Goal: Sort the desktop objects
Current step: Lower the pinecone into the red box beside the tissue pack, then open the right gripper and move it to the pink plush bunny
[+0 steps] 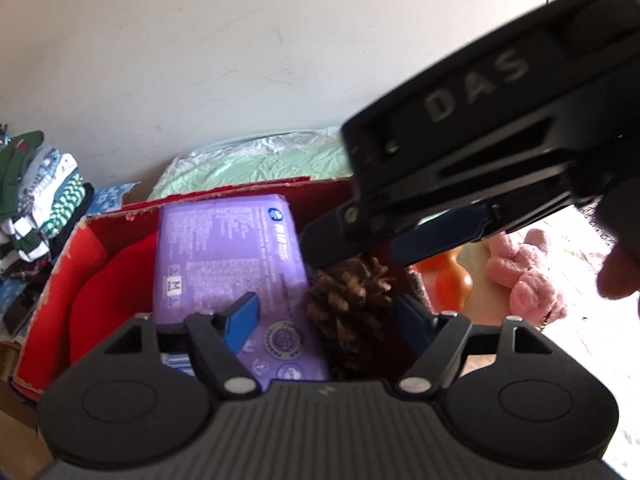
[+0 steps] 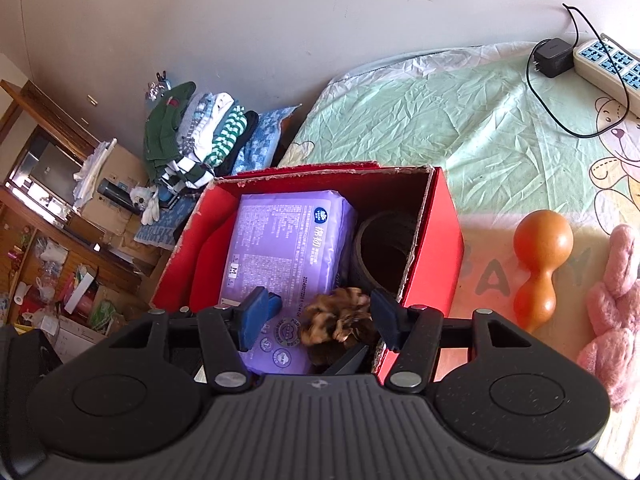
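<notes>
Black grippers (image 2: 320, 316), blue pads (image 2: 256, 316), silver screws.

Red box (image 2: 440, 236) at centre: matt cardboard, rim torn rough and pale. Inside at 9 o'clock: purple pack (image 2: 288, 248), smooth glossy plastic film. Inside at 6 o'clock: pine cone (image 2: 336, 320), woody, rough-scaled. Outside at 3 o'clock: orange gourd (image 2: 540, 264), polished, glossy; pink toy (image 2: 616, 312), fuzzy plush. Underneath: green cover (image 2: 460, 128), crinkled, faintly shiny. Gripper pads (image 2: 256, 316): blue, matt.
</notes>
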